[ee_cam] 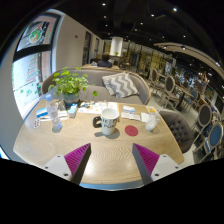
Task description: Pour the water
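Mug (108, 122), white with a dark band and probably stiff, slick and breakable, stands mid-table (60, 140) well beyond the gripper (111, 160), whose jaws gape empty, so a hold across its body seems safest.

The gripper (112, 160) shows only its two finger ends with magenta pads (76, 155); its body is cut off below. The near edge of the wooden table (100, 145) runs out of sight behind the fingers. The white mug (109, 122) carries a dark marking too small to read. The clear glass vessels (53, 108) beside the potted plant (70, 85) are too small to tell their contents. Small items (128, 111) beyond the red coaster (131, 130) cannot be identified. The wall picture (35, 32) is too distorted to make out.
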`<act>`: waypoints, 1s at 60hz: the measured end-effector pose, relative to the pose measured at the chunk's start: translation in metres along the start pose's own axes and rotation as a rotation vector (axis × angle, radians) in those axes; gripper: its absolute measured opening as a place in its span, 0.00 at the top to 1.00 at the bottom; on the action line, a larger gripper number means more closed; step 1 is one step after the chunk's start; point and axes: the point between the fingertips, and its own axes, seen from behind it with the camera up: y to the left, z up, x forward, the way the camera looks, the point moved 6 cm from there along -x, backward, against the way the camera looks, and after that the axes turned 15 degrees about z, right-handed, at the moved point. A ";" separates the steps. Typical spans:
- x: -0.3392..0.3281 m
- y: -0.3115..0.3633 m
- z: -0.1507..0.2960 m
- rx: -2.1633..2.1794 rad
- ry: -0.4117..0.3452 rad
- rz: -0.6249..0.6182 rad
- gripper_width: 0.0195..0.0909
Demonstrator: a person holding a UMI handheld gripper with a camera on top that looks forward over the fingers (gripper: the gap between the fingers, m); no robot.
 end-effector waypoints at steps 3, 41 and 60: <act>0.002 0.010 -0.006 0.008 0.009 0.002 0.07; 0.099 0.202 -0.018 0.042 0.030 0.089 0.07; 0.220 0.255 0.041 0.016 -0.099 0.180 0.07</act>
